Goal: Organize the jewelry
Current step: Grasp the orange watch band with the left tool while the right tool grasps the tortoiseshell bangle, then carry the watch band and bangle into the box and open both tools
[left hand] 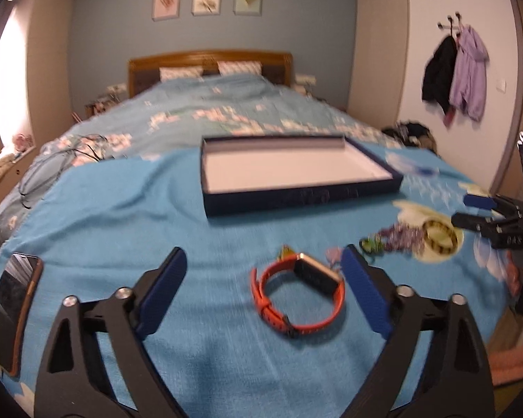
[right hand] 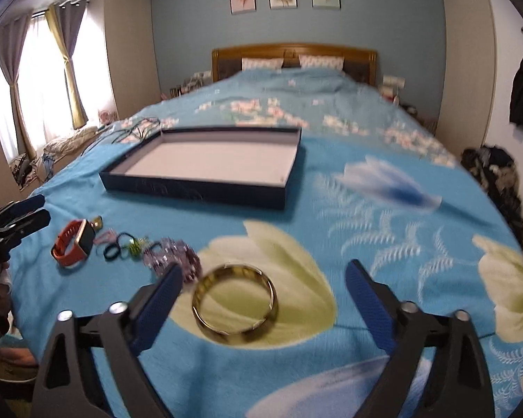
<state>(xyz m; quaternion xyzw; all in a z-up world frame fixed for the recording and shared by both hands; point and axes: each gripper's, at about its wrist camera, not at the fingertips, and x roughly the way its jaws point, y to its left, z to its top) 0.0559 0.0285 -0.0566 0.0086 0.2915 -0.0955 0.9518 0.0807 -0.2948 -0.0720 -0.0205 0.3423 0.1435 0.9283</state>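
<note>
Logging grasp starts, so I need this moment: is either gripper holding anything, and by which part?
Nothing is held. The left gripper stands open around the orange watch, the right gripper open around the gold bangle.

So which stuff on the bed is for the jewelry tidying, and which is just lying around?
For the job:
- orange watch
- gold bangle
- purple bead bracelet
- small hair ties
- open blue box, nothing in it yet

Just lying about:
- phone
- black cables
- jackets on the wall hooks

open bedspread [right hand: 383, 244] right of bangle [right hand: 235, 301], beads [right hand: 172, 254] crowding its left
</note>
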